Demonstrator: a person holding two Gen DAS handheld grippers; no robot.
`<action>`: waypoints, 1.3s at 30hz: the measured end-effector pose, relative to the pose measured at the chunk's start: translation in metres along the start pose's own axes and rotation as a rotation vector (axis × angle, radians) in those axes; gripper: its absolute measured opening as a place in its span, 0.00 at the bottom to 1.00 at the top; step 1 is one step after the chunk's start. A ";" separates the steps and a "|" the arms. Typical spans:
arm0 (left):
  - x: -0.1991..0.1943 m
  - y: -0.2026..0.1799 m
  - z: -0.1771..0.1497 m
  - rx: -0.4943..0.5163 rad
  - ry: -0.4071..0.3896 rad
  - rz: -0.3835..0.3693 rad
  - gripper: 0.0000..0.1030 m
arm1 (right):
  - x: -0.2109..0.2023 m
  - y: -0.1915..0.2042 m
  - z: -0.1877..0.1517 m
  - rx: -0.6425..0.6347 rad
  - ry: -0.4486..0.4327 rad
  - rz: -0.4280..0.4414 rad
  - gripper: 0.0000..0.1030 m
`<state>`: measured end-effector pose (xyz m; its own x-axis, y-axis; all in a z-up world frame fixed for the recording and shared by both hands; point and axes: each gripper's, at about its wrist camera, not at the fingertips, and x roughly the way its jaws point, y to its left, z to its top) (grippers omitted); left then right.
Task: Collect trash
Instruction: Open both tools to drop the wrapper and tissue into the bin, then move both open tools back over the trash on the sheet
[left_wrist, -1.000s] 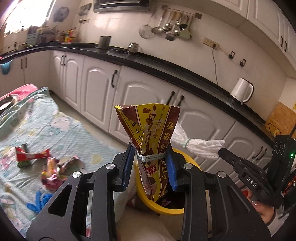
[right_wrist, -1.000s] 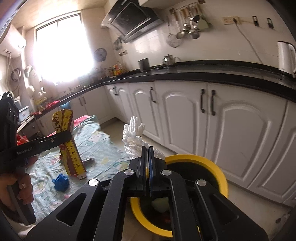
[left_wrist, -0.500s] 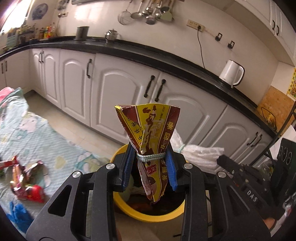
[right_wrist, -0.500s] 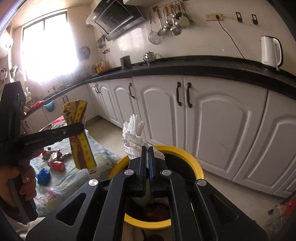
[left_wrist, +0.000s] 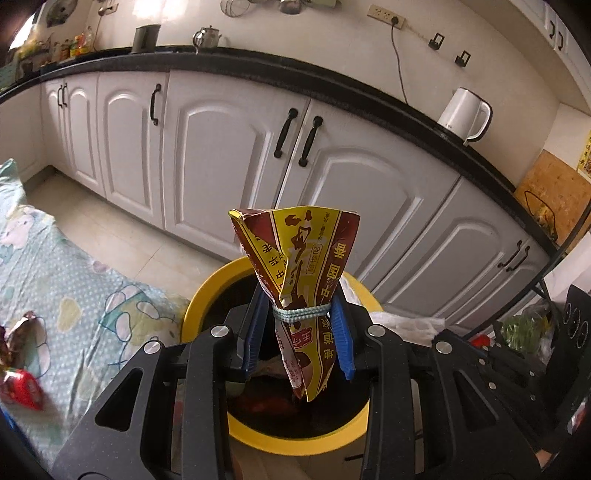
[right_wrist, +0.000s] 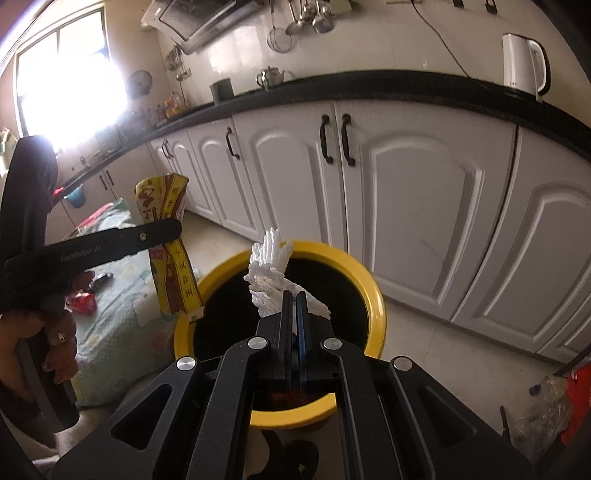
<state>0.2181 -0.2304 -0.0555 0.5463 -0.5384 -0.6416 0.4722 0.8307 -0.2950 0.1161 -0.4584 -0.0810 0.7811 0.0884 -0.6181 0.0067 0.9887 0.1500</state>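
My left gripper (left_wrist: 300, 314) is shut on a yellow and brown snack bag (left_wrist: 301, 258) tied with a green band, held upright over the yellow trash bin (left_wrist: 207, 291). The bag (right_wrist: 168, 236) and left gripper (right_wrist: 162, 230) also show in the right wrist view, just left of the bin (right_wrist: 369, 291). My right gripper (right_wrist: 293, 295) is shut on a white foam net wrapper (right_wrist: 269, 264), held over the bin's open mouth. The wrapper (left_wrist: 402, 325) shows behind the left fingers. Dark trash lies inside the bin.
White kitchen cabinets (left_wrist: 221, 147) under a black counter stand right behind the bin. A patterned cloth (left_wrist: 55, 266) on the floor to the left carries more wrappers (left_wrist: 18, 380). A white kettle (left_wrist: 465, 114) sits on the counter. Bagged items (right_wrist: 546, 402) lie at the right.
Both grippers have moved toward the bin and now hang over it. The snack bag and foam wrapper stay gripped. The cloth has slid to the left edge of view.
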 end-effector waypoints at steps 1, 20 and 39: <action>0.003 0.001 0.000 -0.002 0.008 -0.003 0.26 | 0.003 -0.001 -0.002 0.005 0.011 -0.001 0.03; -0.011 0.035 -0.010 -0.098 0.016 0.103 0.89 | 0.006 -0.007 -0.005 0.074 0.003 -0.034 0.58; -0.119 0.070 -0.019 -0.149 -0.150 0.238 0.90 | -0.020 0.021 0.010 0.007 -0.076 -0.028 0.65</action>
<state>0.1732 -0.1061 -0.0131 0.7304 -0.3325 -0.5967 0.2185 0.9413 -0.2572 0.1066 -0.4410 -0.0574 0.8255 0.0507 -0.5622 0.0338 0.9897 0.1389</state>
